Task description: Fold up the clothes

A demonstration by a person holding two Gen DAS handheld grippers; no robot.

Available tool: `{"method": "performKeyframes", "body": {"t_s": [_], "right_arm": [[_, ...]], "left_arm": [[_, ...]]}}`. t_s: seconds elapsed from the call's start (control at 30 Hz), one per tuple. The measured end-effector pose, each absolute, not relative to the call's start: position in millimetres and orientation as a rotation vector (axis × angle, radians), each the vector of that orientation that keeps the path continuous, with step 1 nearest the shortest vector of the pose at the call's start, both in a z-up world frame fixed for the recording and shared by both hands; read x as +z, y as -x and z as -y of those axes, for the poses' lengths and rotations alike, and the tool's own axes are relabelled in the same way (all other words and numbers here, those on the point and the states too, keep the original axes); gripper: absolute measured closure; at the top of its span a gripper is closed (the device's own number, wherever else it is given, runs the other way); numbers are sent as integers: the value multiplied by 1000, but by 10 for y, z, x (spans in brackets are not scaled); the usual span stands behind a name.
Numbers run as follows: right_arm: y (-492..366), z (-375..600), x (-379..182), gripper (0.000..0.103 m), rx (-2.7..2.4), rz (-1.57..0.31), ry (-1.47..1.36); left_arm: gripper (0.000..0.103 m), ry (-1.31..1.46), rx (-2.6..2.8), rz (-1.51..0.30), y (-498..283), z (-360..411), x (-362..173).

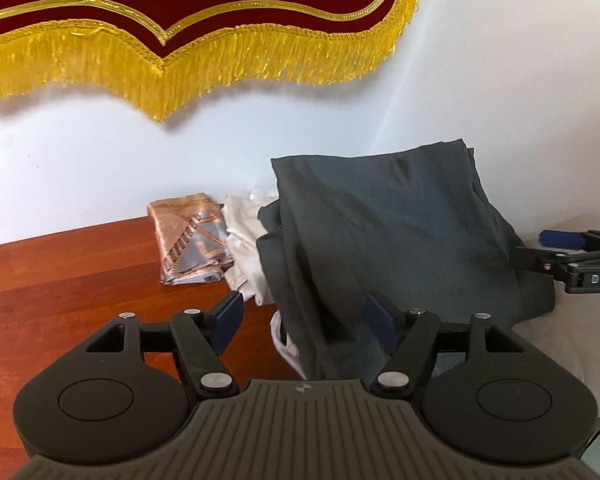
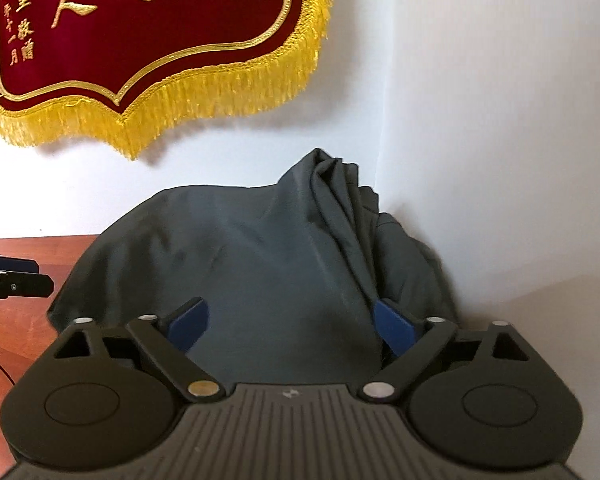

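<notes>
**Grey garment let go, next fold pending**

Left gripper (image 1: 300,320) and right gripper (image 2: 290,326) hang with fingers released, gripping nothing; beyond them the grey garment (image 1: 400,232) lies heaped on the table (image 1: 60,280) against the far wall; a fold looks just finished — next, pick fresh edges.

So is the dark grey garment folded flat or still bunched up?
Bunched up: the dark grey garment stands in a creased heap against the wall, not flat on the table.

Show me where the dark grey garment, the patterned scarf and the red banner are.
dark grey garment (image 2: 260,264): right wrist view, middle of its draped front.
patterned scarf (image 1: 190,244): left wrist view, centre of the folded cloth.
red banner (image 2: 148,28): right wrist view, velvet field.
</notes>
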State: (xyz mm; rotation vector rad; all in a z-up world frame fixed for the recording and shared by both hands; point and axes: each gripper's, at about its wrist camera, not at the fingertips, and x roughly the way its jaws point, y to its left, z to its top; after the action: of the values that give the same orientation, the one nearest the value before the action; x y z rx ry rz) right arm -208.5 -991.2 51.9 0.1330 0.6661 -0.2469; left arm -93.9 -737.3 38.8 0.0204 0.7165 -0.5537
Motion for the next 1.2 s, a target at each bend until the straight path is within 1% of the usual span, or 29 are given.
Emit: {"method": "performKeyframes", "body": {"t_s": [0.37,0.43,0.63,1.03,1.2], "right_arm": [[2216,9482,580,1,-253,-666,-136],[2238,9423,583,1,-261,-665,-132],[2276,9314,552,1,-281,-664,-141],[2397,9205,374,1,-305,-668,-226],[2416,9187,309,1,-308,-683,-220]], "left_arm": [[7,-93,-521,-670,1254,7113,396],[0,-99,-505,-654,1304,7093,392],[0,-165,-445,-609,1444,7098,353],[0,-213,-407,-628,1672,7129,265],[0,-215,-400,-633,1686,7163,246]]}}
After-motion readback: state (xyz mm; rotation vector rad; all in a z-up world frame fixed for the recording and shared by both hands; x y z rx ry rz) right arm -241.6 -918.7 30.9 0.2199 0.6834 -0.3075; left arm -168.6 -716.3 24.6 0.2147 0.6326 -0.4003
